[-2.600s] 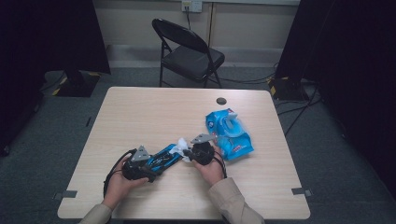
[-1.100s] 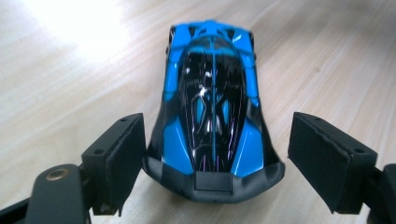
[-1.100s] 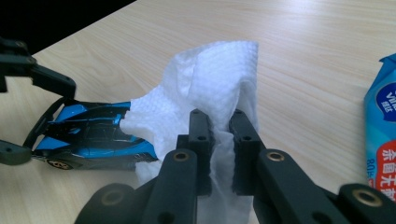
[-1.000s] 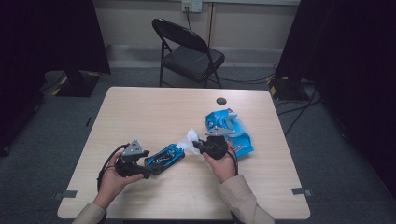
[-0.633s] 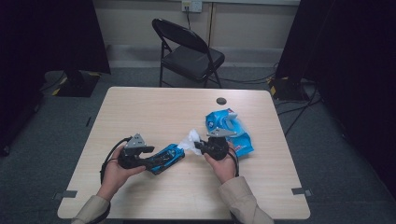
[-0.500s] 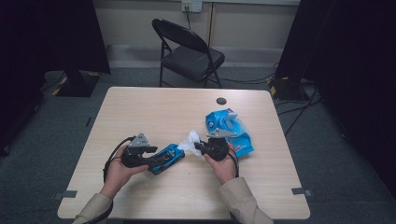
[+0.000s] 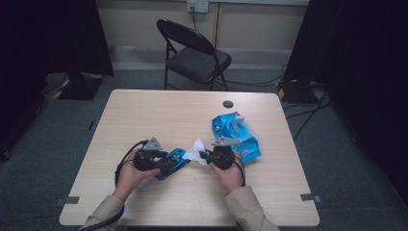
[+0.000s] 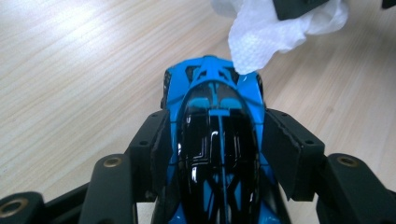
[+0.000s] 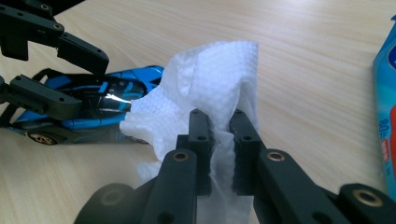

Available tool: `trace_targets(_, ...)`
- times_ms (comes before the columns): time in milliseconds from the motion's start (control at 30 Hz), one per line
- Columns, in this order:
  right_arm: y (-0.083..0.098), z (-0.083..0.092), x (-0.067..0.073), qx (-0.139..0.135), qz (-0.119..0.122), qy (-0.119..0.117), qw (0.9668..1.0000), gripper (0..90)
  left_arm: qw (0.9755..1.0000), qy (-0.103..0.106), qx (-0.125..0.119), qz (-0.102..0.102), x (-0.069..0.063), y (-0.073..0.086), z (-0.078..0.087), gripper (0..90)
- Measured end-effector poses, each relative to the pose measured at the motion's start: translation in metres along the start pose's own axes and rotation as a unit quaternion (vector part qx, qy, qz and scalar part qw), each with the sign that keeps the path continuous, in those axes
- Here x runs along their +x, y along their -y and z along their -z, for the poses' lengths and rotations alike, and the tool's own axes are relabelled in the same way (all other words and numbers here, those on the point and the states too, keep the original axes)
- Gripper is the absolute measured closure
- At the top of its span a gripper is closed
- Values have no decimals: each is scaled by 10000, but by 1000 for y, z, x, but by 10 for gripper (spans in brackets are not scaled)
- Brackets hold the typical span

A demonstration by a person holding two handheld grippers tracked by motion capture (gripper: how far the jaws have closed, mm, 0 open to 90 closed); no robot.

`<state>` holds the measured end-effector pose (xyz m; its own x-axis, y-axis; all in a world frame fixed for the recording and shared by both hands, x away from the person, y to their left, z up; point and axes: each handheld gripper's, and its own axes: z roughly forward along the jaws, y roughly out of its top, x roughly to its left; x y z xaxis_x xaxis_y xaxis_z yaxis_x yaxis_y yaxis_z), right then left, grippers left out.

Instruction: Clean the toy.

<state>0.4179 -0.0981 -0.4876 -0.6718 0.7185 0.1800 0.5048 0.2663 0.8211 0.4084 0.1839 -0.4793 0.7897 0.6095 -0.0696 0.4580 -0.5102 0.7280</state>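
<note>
A glossy blue and black toy car [image 8: 217, 140] lies on the wooden table [image 7: 159, 110]. My left gripper [image 8: 215, 135] has just been closing, and its pads now press on both sides of the car [image 7: 177, 156]. My right gripper [image 9: 222, 140] is shut on a crumpled white wipe [image 9: 210, 79]. The wipe [image 7: 195, 148] hangs right at the car's nose, and I cannot tell whether it touches it. In the high view, the left gripper [image 7: 166, 163] and the right gripper [image 7: 204, 155] face each other near the table's front.
An opened blue wipe packet [image 7: 235, 132] lies just right of the right hand. A small black disc [image 7: 228, 104] sits near the table's far edge. A folding chair [image 7: 197, 57] stands beyond the table. Cables trail from both grippers.
The left gripper has moved right along the car and its jaws have narrowed onto the car's sides. The right gripper and the wipe have stayed in place.
</note>
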Motion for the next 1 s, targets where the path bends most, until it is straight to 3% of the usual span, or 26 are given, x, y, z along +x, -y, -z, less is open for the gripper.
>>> trace_targets(467,12,-1,7,228,132,217,9994,822,10000,5,13,-61,-1,0,0,423)
trace_targets(500,13,-1,7,240,140,197,9994,823,9999,4,5,-131,0,-1,0,427)
trace_targets(633,16,-6,12,314,159,175,9992,822,10000,36,-18,-35,2,-5,-4,445)
trace_targets(833,16,-13,18,443,210,130,9987,821,9999,-42,-21,-153,-1,-9,-8,441)
trace_targets(1000,16,-17,25,473,276,101,9984,819,9999,13,-120,-60,1,-5,-7,450)
